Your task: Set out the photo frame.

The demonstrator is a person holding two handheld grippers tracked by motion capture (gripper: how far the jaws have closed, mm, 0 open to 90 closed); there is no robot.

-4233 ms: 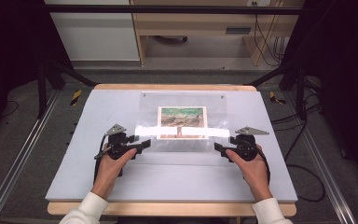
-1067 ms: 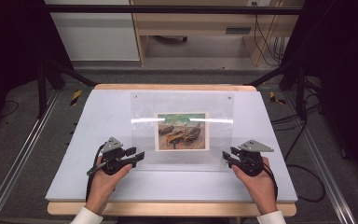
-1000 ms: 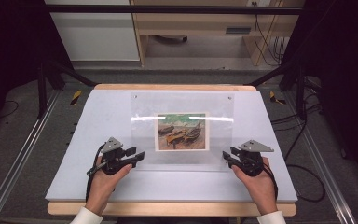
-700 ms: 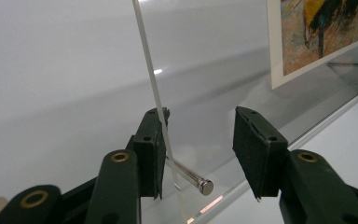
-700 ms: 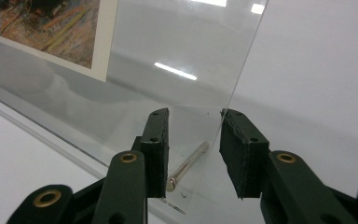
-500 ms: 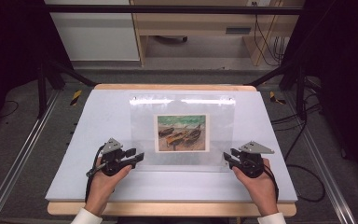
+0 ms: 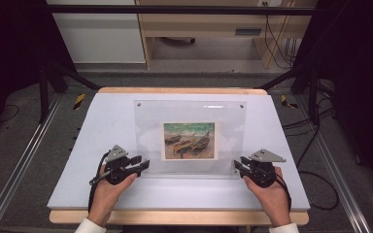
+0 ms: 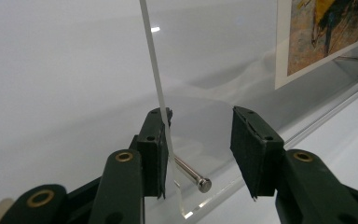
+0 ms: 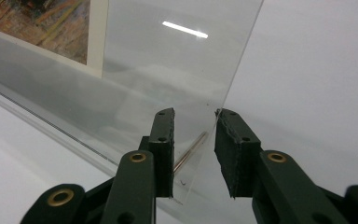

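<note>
Evidently set for a two-ended grip: clear picture frame [image 7: 189, 110] mid-surface [image 7: 107, 121], pane tilted up. Left tool [image 7: 143, 165] part-open, one pad [image 8: 161, 140] against it. Right tool [image 7: 237, 165] narrower, jaws just closing around its corner, not yet pinching.

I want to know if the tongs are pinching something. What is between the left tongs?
In the left gripper view, the clear frame's edge and a metal pin stand between the left tongs. The pane leans on one pad; the other stays apart.

White table top [image 7: 102, 126] on a wooden board.
Clear acrylic picture frame [image 7: 189, 141] with boat print lies on it, centre, both lower corners by the near edge.
</note>
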